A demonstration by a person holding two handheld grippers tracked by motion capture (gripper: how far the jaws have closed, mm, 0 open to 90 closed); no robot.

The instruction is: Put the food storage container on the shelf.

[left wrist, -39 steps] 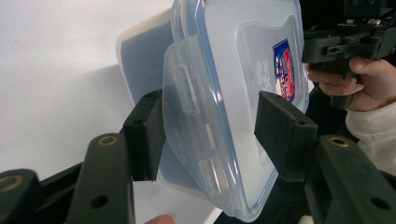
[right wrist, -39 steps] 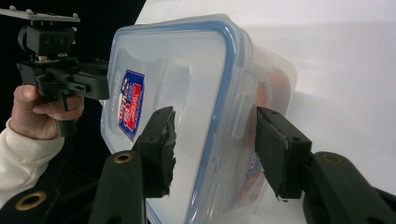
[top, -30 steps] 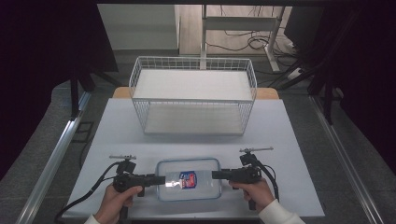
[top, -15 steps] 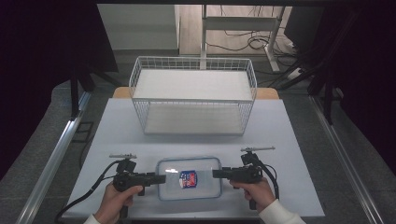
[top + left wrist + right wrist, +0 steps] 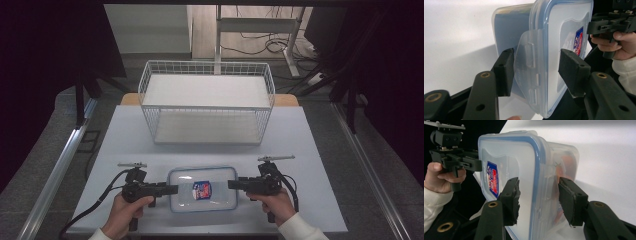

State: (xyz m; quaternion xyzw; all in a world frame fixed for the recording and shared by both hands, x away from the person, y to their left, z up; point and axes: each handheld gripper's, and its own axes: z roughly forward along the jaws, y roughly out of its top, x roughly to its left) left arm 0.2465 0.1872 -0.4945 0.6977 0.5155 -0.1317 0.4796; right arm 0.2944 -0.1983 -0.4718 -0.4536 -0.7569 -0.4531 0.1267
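while our left hand-held gripper [image 5: 172, 189] straddles the side latch flap of the lidded container [image 5: 202, 190], its jaws stand spread, with visible gaps on both sides. our right hand-held gripper [image 5: 232, 184] brackets the opposite end, jaws likewise parted and not clamped. we see the container resting flat on the white desk [image 5: 300, 140], between both hands. a wire basket [image 5: 206, 102] stands well beyond it.

Black tongs [image 5: 535, 72] (brass-ringed screw holes), white sleeves [image 5: 305, 232]

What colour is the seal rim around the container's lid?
Blue, running round the clear lid of the container; it shows best in the right gripper view.
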